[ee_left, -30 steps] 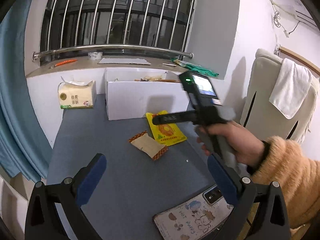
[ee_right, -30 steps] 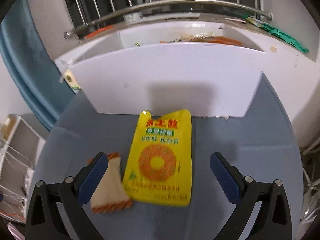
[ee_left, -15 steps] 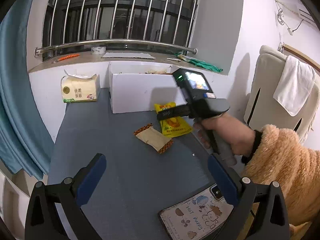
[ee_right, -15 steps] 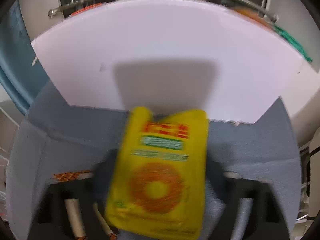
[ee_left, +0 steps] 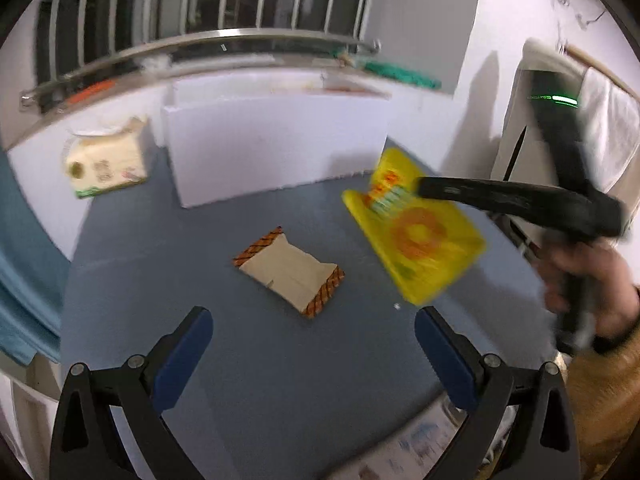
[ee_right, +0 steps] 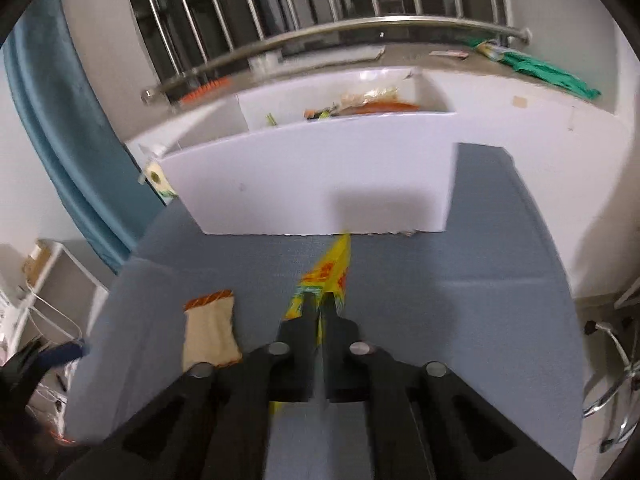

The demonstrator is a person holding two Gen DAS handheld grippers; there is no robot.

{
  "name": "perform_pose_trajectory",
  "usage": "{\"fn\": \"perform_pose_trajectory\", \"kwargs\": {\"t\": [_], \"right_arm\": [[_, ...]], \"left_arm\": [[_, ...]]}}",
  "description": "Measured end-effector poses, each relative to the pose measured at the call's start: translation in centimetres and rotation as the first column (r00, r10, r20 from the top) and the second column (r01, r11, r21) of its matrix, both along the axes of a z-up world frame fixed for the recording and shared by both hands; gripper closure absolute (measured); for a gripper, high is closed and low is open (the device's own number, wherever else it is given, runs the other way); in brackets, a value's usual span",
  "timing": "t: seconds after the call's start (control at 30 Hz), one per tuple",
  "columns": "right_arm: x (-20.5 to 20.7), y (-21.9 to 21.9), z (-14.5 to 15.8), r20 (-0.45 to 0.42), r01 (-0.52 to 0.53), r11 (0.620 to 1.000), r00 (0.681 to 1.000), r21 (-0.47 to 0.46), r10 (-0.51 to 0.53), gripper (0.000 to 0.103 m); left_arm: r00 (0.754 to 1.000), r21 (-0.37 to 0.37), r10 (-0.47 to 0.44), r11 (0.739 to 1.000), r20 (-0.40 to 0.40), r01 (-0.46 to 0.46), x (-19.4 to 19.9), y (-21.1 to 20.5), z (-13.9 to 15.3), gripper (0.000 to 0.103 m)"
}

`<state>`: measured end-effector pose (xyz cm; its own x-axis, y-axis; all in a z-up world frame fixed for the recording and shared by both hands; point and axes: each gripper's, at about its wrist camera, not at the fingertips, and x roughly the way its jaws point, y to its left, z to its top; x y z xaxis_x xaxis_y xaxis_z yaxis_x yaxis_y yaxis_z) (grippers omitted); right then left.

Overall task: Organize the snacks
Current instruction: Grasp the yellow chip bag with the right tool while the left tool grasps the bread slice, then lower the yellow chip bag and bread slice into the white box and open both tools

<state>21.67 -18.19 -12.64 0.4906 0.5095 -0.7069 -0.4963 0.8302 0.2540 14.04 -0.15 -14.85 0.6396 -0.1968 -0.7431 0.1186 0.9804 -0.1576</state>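
My right gripper [ee_right: 320, 312] is shut on a yellow snack bag [ee_right: 330, 276] and holds it edge-on above the grey table, in front of the white box [ee_right: 320, 184]. In the left wrist view the yellow bag [ee_left: 416, 232] hangs tilted in the right gripper [ee_left: 424, 190]. A beige snack packet with orange ends [ee_left: 288, 270] lies flat mid-table; it also shows in the right wrist view [ee_right: 208, 328]. My left gripper [ee_left: 312, 344] is open and empty, just in front of the beige packet.
The white box [ee_left: 276, 144] stands at the table's back and holds several snacks [ee_right: 360, 106]. A tissue pack [ee_left: 106, 160] sits left of it. A phone [ee_left: 404, 448] lies at the front edge. A chair [ee_left: 560, 120] stands at right.
My right gripper closed on the yellow bag and lifted it off the table, turning it on edge. My left gripper moved closer to the beige packet.
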Motion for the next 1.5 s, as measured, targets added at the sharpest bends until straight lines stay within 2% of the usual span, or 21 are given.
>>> {"fn": "perform_pose_trajectory", "kwargs": {"t": [0.2,0.23,0.33,0.43,0.47,0.5,0.53,0.57,0.6,0.63,0.73,0.9,1.0,1.07,1.17,1.33,1.37,1.4,1.43,1.47,1.5], "right_arm": [[-2.2,-2.3,-0.2,0.003,0.017,1.0,1.0,-0.016,-0.017,0.103],[-3.2,-3.3,-0.1,0.002,0.005,1.0,1.0,0.03,-0.005,0.103],[-4.4,-4.3,0.2,0.001,0.002,0.998,1.0,0.07,-0.002,0.103],[-5.1,-4.3,0.0,0.031,0.024,1.0,0.999,0.016,-0.025,0.1],[-5.1,-4.3,0.0,0.031,0.024,1.0,0.999,0.016,-0.025,0.093],[-5.2,-4.4,-0.5,0.024,0.054,0.999,0.998,0.008,-0.054,0.05],[-5.3,-4.4,-0.8,0.023,0.063,0.998,0.998,-0.001,-0.063,0.0],[-5.3,-4.4,-0.8,0.023,0.063,0.998,0.998,-0.001,-0.063,0.002],[-5.6,-4.5,-0.9,0.032,0.062,0.998,0.998,0.012,-0.063,0.002],[-6.1,-4.4,-0.8,0.034,0.045,0.999,0.998,0.018,-0.046,0.002],[-6.5,-3.9,-0.8,0.051,0.041,0.999,0.998,-0.027,-0.04,0.002],[-6.1,-3.4,-1.3,0.03,0.041,0.998,0.999,-0.042,-0.04,0.002],[-5.0,-1.6,-2.6,0.022,0.018,0.99,1.0,-0.137,-0.015,0.002],[-4.7,-1.0,-3.1,0.023,0.006,0.987,1.0,-0.162,-0.002,0.002],[-3.1,1.4,-4.9,0.006,-0.031,0.967,0.999,-0.254,0.034,0.002],[-1.8,3.1,-6.0,-0.01,-0.055,0.955,0.998,-0.293,0.054,0.002],[-1.6,3.2,-6.1,-0.014,-0.069,0.958,0.998,-0.277,0.068,0.006],[-1.6,3.2,-6.1,-0.014,-0.069,0.958,0.998,-0.277,0.068,0.018],[-1.8,3.2,-5.7,0.005,-0.063,0.962,0.998,-0.265,0.066,0.043],[-1.8,3.3,-5.5,-0.001,-0.066,0.962,0.998,-0.267,0.068,0.054],[-2.0,3.2,-5.3,0.001,-0.067,0.962,0.998,-0.263,0.07,0.061]], "left_arm": [[0.993,0.013,0.033,0.999,-0.116,-0.031,5.2,0.4,-2.7,0.0],[0.991,0.011,0.037,0.999,-0.131,-0.036,5.7,0.4,-3.0,0.0],[0.985,0.021,0.049,0.999,-0.167,-0.046,7.0,0.1,-3.9,0.0],[0.98,0.062,0.072,0.996,-0.187,-0.062,7.9,-0.2,-4.6,0.0],[0.981,0.068,0.074,0.996,-0.178,-0.063,8.0,-0.4,-4.6,0.001],[0.982,0.073,0.077,0.995,-0.174,-0.065,8.2,-0.3,-4.7,0.001],[0.983,0.092,0.08,0.994,-0.168,-0.065,8.4,-0.4,-4.7,0.006],[0.984,0.124,0.085,0.99,-0.156,-0.066,8.6,-0.5,-4.8,0.021],[0.986,0.141,0.086,0.988,-0.145,-0.065,8.6,-0.5,-4.6,0.026],[0.987,0.114,0.076,0.992,-0.141,-0.06,8.6,-0.3,-4.4,0.036],[0.989,0.075,0.059,0.996,-0.136,-0.049,8.1,0.2,-4.1,0.037],[0.997,0.012,0.042,0.999,-0.057,-0.041,5.4,0.7,-1.9,0.037],[1.0,-0.028,0.028,0.999,0.008,-0.028,2.8,0.9,0.6,0.037],[0.999,-0.036,0.023,0.999,0.048,-0.021,0.8,1.1,2.0,0.037],[0.995,-0.039,0.019,0.999,0.093,-0.015,-2.0,1.6,3.7,0.037],[0.993,-0.066,0.033,0.998,0.116,-0.026,-4.7,2.3,4.6,0.037],[0.992,-0.063,0.038,0.998,0.117,-0.031,-4.8,2.4,4.4,0.037],[0.992,-0.06,0.042,0.998,0.116,-0.035,-5.0,2.4,4.2,0.037],[0.992,-0.064,0.05,0.997,0.116,-0.043,-5.1,2.5,4.0,0.037],[0.992,-0.075,0.053,0.996,0.114,-0.045,-5.2,2.8,3.8,0.037],[0.992,-0.086,0.057,0.995,0.113,-0.047,-5.3,3.1,3.6,0.037]]}}
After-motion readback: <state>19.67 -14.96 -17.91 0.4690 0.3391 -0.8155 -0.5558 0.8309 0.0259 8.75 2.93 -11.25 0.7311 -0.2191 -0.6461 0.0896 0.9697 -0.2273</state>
